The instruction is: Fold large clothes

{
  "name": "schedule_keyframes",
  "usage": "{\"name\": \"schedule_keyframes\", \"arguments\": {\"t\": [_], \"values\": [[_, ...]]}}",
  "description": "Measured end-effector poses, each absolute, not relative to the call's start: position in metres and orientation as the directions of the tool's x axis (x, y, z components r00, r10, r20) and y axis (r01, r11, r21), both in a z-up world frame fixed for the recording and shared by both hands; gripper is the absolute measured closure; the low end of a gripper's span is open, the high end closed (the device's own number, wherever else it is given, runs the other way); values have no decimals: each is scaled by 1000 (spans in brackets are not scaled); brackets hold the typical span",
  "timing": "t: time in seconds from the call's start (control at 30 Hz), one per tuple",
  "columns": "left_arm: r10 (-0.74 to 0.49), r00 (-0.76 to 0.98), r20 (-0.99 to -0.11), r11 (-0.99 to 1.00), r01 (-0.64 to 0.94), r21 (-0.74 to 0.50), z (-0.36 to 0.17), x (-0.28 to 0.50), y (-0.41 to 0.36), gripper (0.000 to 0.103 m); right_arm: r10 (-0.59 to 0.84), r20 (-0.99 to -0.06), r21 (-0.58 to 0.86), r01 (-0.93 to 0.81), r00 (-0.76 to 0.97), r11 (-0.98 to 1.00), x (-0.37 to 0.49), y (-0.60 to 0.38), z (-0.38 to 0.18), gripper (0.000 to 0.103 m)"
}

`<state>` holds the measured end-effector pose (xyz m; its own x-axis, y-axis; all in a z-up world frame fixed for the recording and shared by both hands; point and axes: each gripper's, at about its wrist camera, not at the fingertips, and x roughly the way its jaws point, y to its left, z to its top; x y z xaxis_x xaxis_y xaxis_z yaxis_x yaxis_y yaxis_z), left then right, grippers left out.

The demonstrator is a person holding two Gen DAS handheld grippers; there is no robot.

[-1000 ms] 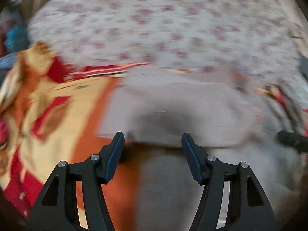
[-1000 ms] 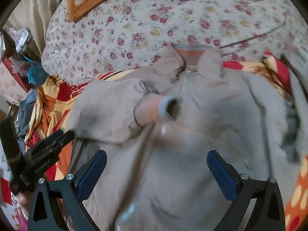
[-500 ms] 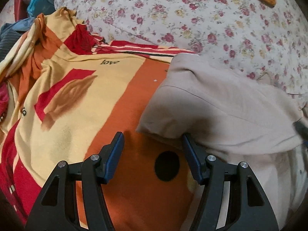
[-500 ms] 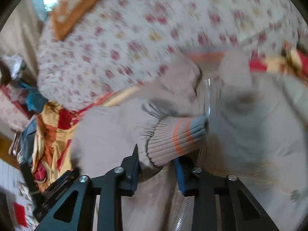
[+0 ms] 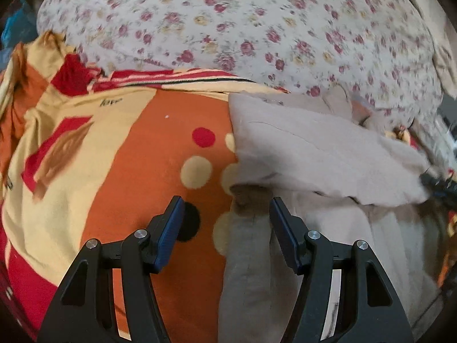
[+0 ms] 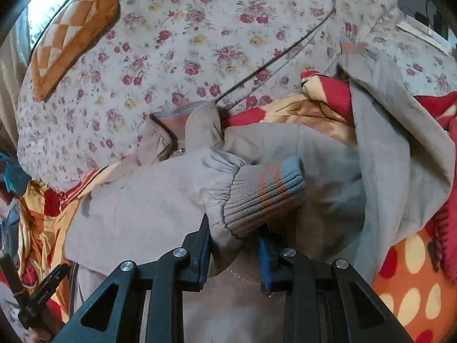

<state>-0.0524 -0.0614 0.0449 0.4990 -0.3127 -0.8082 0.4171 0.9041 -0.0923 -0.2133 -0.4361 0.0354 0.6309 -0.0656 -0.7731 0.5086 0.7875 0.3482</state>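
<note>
In the lower middle of the right wrist view, my right tool (image 6: 234, 250) had just been closing, and its blue pads pinched the sleeve (image 6: 160, 197) of the grey jacket (image 6: 328, 148) just behind the ribbed cuff (image 6: 262, 193). The cuff, with its orange and blue stripes, stuck out past the pads toward the middle of the frame. In the lower middle of the left wrist view, my left tool (image 5: 224, 223) stood spread, and it held nothing. A thick fold of the jacket's side edge (image 5: 248, 257) lay between its pads, close to the right pad, but I could not tell if it touched it.

Behind the tools the jacket lay on the orange blanket (image 5: 160, 154) with big dots, on the bed. Its collar (image 6: 182, 120) was in the middle of the right view, and one loose panel (image 6: 400, 131) stood up at the right of the frame. Farthest, across the upper part of both views, was the floral quilt (image 6: 200, 43).

I judged the grip as the weak point: the pads held soft gathered cloth near the cuff, so a quick pull could let the sleeve slip out. Also, if the left tool closed on too many layers, the body of the jacket could drag and wrinkle. The raised panel at the right could fall inside the fold.
</note>
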Motion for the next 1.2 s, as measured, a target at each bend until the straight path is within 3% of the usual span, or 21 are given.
{"name": "schedule_keyframes", "arguments": {"t": [0.1, 0.33, 0.5, 0.63, 0.7, 0.8, 0.83, 1.0, 1.2], "values": [[-231, 550, -802, 928, 372, -13, 39, -43, -68, 41, -63, -765, 347, 492, 641, 798, -214, -435, 44, 76], [-296, 489, -821, 952, 221, -212, 27, -14, -34, 39, -28, -765, 381, 488, 643, 785, -213, -432, 41, 76], [-283, 533, -797, 957, 212, -197, 38, -22, -27, 39, 39, -758, 438, 463, 651, 770, -212, -427, 35, 76], [-276, 500, -821, 957, 218, -189, 31, -20, -30, 39, 13, -831, 339, 486, 556, 805, -204, -424, 9, 76], [-281, 505, -816, 956, 223, -191, 37, -22, -29, 39, 29, -828, 359, 490, 560, 794, -208, -429, 2, 76], [-258, 563, -786, 962, 221, -157, 54, -33, -24, 40, -4, -808, 368, 510, 589, 777, -226, -434, 17, 51], [-239, 591, -771, 967, 215, -136, 60, -37, -23, 40, -33, -800, 359, 522, 599, 774, -234, -436, 25, 48], [-243, 664, -707, 966, 235, -111, 78, -48, -29, 39, -153, -766, 294, 553, 624, 780, -259, -436, 55, 47], [-267, 640, -720, 944, 324, -62, 72, -50, -65, 39, -180, -727, 226, 479, 662, 848, -242, -411, 74, 48]]}}
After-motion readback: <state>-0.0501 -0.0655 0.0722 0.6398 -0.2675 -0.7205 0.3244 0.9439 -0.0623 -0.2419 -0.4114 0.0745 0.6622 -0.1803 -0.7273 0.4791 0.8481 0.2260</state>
